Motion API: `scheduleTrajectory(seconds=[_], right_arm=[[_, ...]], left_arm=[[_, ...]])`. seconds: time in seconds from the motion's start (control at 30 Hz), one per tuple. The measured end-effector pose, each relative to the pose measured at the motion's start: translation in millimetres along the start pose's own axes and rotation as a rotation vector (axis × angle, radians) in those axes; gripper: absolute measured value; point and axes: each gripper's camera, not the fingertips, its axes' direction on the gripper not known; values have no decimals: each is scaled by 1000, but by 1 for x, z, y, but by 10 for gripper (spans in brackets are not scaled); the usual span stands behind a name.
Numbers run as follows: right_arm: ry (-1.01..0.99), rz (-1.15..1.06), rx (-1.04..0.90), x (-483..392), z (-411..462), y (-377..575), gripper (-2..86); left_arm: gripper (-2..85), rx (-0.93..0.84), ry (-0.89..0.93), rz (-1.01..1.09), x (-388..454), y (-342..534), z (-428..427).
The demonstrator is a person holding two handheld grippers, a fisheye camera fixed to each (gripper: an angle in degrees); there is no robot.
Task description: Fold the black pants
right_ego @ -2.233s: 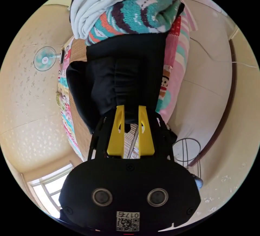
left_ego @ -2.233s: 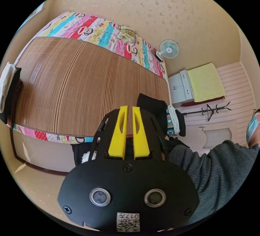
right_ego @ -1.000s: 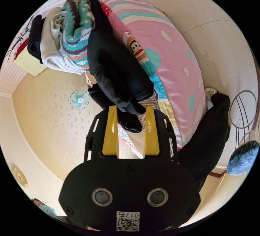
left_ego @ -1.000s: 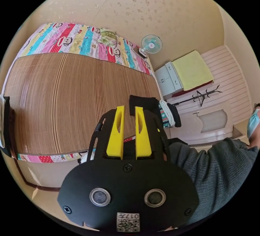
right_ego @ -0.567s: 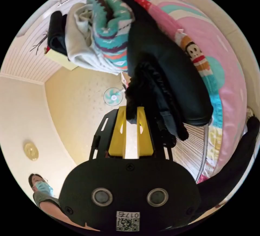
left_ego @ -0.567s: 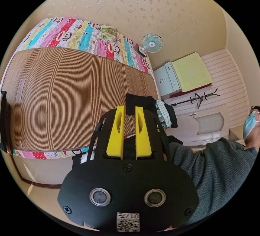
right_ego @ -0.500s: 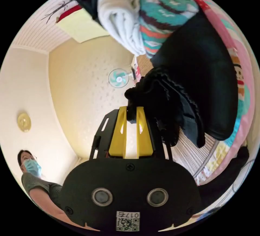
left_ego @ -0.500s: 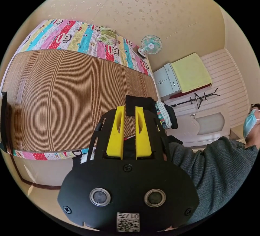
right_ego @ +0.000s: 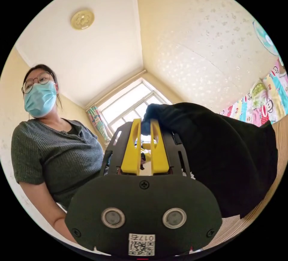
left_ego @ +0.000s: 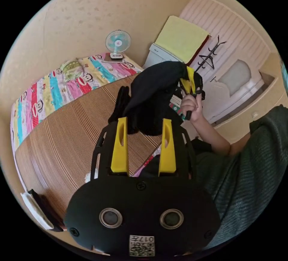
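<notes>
1. right gripper [right_ego: 146, 123]: its flat yellow fingers [right_ego: 132, 147] stand close together, clamped on a bunched edge of the pants [right_ego: 222, 156], which sit pinched at the tips.
2. from that pinch the pants spread out to the view's right as a soft, matte black mass with rounded folds, hanging over the ribbed mat [right_ego: 240, 228].
3. left gripper [left_ego: 143, 123]: its two yellow slotted fingers [left_ego: 119, 147] stand wide apart with nothing pressed between them; the black cloth hangs just beyond the tips.
4. in the left gripper view the pants [left_ego: 153, 93] are lifted clear above the bed, draped in a domed lump. the other gripper [left_ego: 189, 84], held in a hand [left_ego: 190, 106], grips them at the top corner.
5. below lies the mat [left_ego: 69, 141], brown, finely striped with thin slats, covering most of the bed.
6. a bright sheet [left_ego: 60, 87] with coloured stripes and cartoon faces shows along the mat's far edge.
7. a small round fan [left_ego: 118, 41] stands at the bed's corner against the speckled wall.
8. a grey ribbed-knit sleeve [left_ego: 249, 159] shows at the right of the left gripper view.
9. in the right gripper view a person [right_ego: 57, 150] in the knit top stands under a pale ceiling, near a bright window [right_ego: 129, 105].
</notes>
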Motion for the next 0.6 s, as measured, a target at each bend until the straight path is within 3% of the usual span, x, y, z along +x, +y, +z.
scheduleTrajectory(seconds=[0.17,0.23,0.37,0.47,0.6], right_arm=[[-73,-66,-132,-16,113,27,13],[-75,-92,-132,-12,121,34,13],[-9,-142,-156,-5,136,38,21],[104,-243,-236,-17,174,30,35],[176,-300,-284,-14,208,17,61]], left_arm=[[187,63,-124,221,77,-35,-4],[168,93,-162,201,88,-37,-10],[18,199,-2,72,68,-39,-49],[0,229,148,12,45,-58,-74],[-5,326,214,29,40,-83,-121]])
